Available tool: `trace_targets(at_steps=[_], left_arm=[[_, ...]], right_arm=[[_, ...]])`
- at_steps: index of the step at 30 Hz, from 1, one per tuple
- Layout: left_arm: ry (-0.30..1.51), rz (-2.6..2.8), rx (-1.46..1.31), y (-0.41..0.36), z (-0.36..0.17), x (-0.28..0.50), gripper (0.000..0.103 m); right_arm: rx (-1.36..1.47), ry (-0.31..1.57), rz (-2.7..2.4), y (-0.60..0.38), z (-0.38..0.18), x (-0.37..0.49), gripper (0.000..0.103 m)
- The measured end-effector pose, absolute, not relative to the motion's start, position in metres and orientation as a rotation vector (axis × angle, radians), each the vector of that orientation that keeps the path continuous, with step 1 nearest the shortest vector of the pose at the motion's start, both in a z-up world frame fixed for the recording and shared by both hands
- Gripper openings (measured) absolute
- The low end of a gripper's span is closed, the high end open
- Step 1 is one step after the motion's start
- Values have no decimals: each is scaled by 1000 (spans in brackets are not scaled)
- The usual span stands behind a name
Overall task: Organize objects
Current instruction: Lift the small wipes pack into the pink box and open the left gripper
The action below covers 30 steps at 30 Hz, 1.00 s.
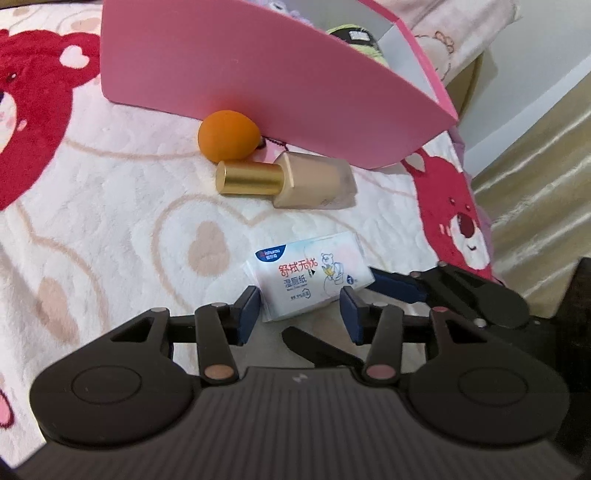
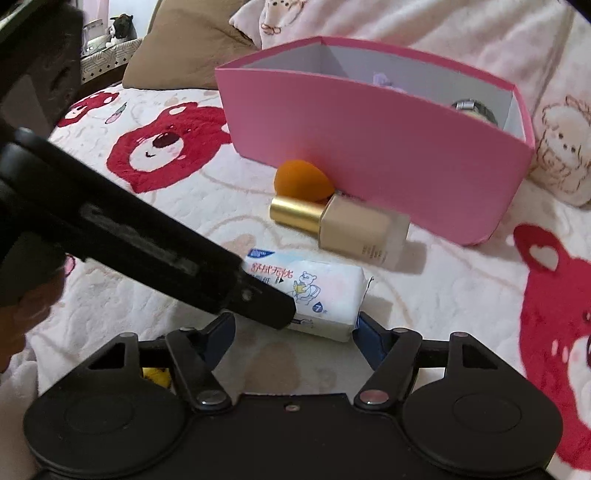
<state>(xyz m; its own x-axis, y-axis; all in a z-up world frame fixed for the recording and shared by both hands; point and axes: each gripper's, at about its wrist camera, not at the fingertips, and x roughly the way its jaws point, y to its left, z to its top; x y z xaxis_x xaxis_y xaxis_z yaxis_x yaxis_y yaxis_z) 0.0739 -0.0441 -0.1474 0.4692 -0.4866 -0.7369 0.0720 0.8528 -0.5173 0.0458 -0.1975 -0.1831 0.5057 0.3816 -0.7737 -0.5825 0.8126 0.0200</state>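
Note:
A white wet-wipe pack (image 1: 308,280) lies on the bed blanket; it also shows in the right wrist view (image 2: 317,295). My left gripper (image 1: 301,310) is open, its blue pads on either side of the pack's near end. My right gripper (image 2: 291,332) is open just before the same pack, coming from the right. A foundation bottle with a gold cap (image 1: 291,181) (image 2: 343,225) lies beyond the pack. An orange makeup sponge (image 1: 227,134) (image 2: 303,181) rests against the pink box (image 1: 258,74) (image 2: 388,158).
The box holds a few items, partly hidden. The left gripper's body (image 2: 122,229) crosses the right wrist view. The blanket's right edge (image 1: 476,206) drops off toward the floor. Pillows (image 2: 406,22) lie behind the box.

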Motion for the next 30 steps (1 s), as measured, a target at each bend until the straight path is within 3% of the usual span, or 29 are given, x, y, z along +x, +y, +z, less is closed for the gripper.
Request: trace_targets(at_steps=[5, 7, 9, 19, 30], left_arm=[[1042, -372, -398, -42, -133, 59, 45], [1062, -400, -386, -42, -129, 54, 45], [1068, -412, -394, -40, -124, 47, 46], [1020, -451, -358, -24, -85, 30, 46], [959, -481, -247, -2, 6, 53, 46]], right_arm=[[-220, 878, 600, -195, -177, 36, 77], [-195, 856, 612, -193, -169, 30, 89], [-225, 819, 627, -189, -162, 24, 90], [-204, 713, 617, -184, -122, 2, 88], [-161, 636, 644, -176, -44, 24, 82]])
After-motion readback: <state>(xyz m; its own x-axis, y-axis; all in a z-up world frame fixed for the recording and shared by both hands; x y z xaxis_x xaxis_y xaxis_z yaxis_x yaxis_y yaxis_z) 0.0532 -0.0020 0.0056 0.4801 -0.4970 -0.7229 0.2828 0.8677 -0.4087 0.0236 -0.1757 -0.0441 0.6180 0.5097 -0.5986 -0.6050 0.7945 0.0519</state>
